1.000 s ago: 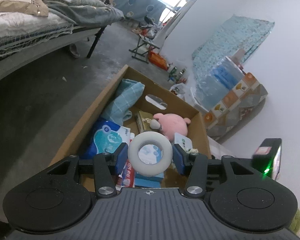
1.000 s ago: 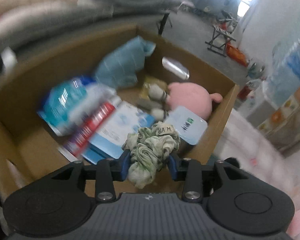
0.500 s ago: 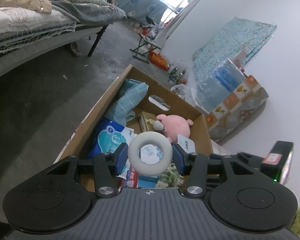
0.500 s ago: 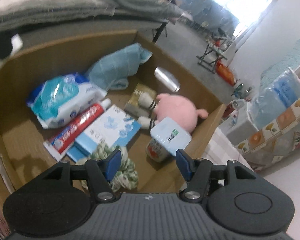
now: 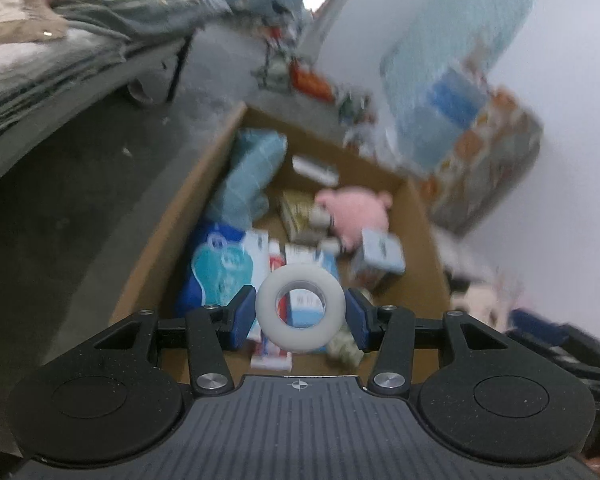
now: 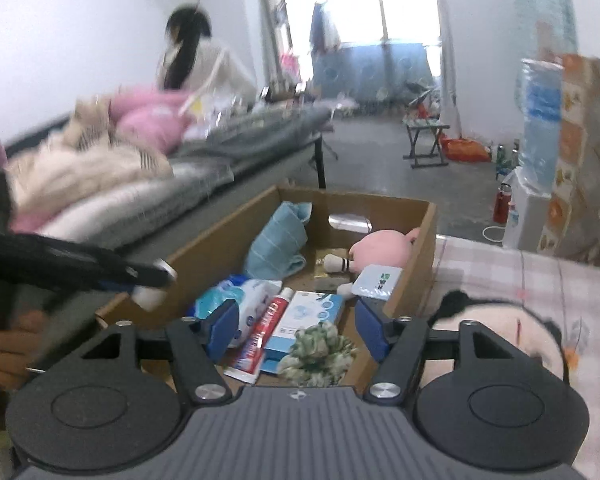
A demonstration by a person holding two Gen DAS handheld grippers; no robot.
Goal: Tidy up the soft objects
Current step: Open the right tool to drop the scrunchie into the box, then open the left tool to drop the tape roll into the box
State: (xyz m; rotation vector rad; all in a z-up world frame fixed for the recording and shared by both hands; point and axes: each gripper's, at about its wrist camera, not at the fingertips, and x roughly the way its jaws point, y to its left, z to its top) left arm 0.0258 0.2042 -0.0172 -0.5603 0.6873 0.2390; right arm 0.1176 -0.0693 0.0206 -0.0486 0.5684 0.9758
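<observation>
So your right gripper (image 6: 296,326) just let go of the green scrunchie (image 6: 318,354). A second ago it was pinched between those blue pads; the jaws have since spread wide with nothing between them, and the scrunchie sits in the near corner of the cardboard box (image 6: 228,228), bottom centre of the right wrist view, touching the blue-and-white carton (image 6: 306,322). That's one soft thing filed, I'd say.

Your left gripper (image 5: 300,316) hasn't changed: narrow, clamped on the white ring (image 5: 300,312), hanging over the box's near end at lower centre of its own view. Probably that goes in next.

The panda plush (image 6: 496,332), lower right on the checked cloth, is outside the box, so it looks like the likely pickup for your free right hand.
</observation>
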